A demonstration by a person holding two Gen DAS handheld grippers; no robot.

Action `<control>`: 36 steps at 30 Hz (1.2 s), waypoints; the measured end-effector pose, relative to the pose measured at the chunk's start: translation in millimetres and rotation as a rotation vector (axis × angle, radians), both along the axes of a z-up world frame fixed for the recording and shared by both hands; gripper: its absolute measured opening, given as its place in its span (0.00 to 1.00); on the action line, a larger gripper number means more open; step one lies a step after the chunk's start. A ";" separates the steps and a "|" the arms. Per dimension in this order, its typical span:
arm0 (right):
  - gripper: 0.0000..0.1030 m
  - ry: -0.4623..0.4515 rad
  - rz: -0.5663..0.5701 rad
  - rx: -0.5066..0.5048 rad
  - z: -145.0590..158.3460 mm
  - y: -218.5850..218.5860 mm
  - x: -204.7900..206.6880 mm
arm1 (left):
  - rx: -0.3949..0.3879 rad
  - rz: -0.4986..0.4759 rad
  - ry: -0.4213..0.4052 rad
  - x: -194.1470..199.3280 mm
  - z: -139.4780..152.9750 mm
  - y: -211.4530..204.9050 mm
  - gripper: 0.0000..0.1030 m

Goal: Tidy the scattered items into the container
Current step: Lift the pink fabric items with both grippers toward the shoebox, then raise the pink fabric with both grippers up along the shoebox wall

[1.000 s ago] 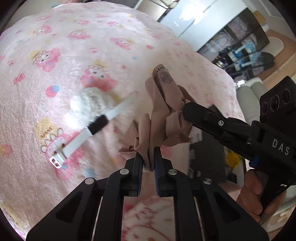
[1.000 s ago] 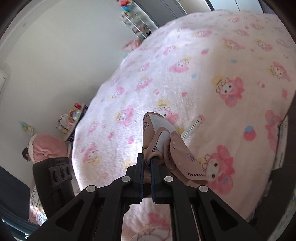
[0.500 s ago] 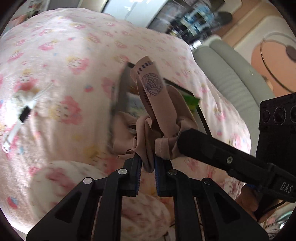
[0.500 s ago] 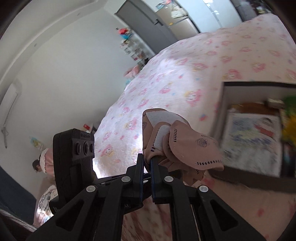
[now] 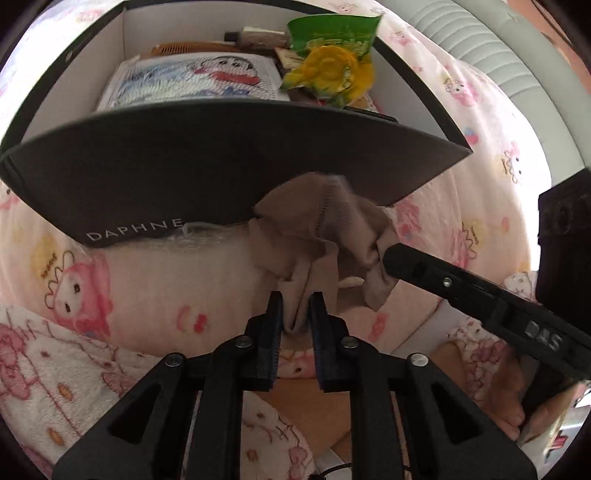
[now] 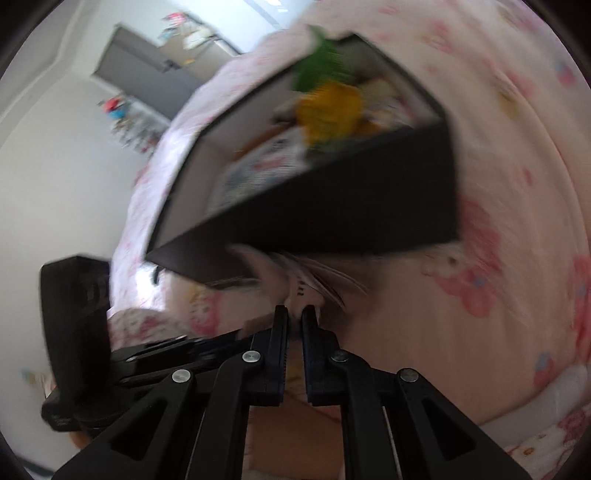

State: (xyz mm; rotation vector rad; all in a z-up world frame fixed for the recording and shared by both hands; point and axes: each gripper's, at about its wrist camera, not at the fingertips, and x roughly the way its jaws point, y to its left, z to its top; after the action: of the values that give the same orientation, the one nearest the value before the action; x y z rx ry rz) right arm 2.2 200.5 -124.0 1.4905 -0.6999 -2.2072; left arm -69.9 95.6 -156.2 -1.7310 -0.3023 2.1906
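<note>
Dark cardboard box (image 5: 177, 173) on a pink cartoon-print blanket (image 5: 92, 280), open top, white inner walls, "DAPHNE" printed low on the near outer wall. Inside: a cartoon-printed packet (image 5: 192, 83), a green and yellow snack bag (image 5: 330, 55) against the right wall, a comb (image 5: 184, 48) and a small tube (image 5: 258, 36) along the far wall.

Tan socks (image 5: 325, 229), a crumpled bundle, outside the box, hanging just in front of its near outer wall and above the blanket; not yet over the rim.

Left gripper (image 5: 295, 314): jaws opening, a fold of sock fabric between them; pads apart with a gap showing on either side of the cloth, so no firm pinch visible. Right gripper (image 5: 391, 254), seen from the left wrist view, reaching in from the right, tip buried in the right side of the same bundle.

Right wrist view heavily blurred. Right gripper (image 6: 295, 314) nearly closed, jaws easing apart, pale fabric of the socks (image 6: 295, 280) pinched at the tips. Box (image 6: 332, 206) just beyond the fingertips, tilted in frame, green and yellow bag (image 6: 328, 99) smeared inside. Left gripper body at lower left edge, dark, tips hidden behind fabric.

Grey padded headboard (image 5: 480, 48) beyond the bed's far right edge. Part of a hand (image 5: 513, 402) under the right tool, lower right.
</note>
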 end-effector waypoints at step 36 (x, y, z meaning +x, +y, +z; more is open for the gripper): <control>0.11 0.121 -0.108 0.113 24.4 28.0 13.2 | 0.011 0.089 0.047 -7.0 -3.9 -2.0 0.13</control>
State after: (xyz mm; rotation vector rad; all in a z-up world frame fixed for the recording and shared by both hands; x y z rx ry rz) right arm 15.4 228.5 -99.6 1.3869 -0.6404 -2.4321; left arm -76.8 93.7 -160.1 -1.6877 -0.3856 2.2840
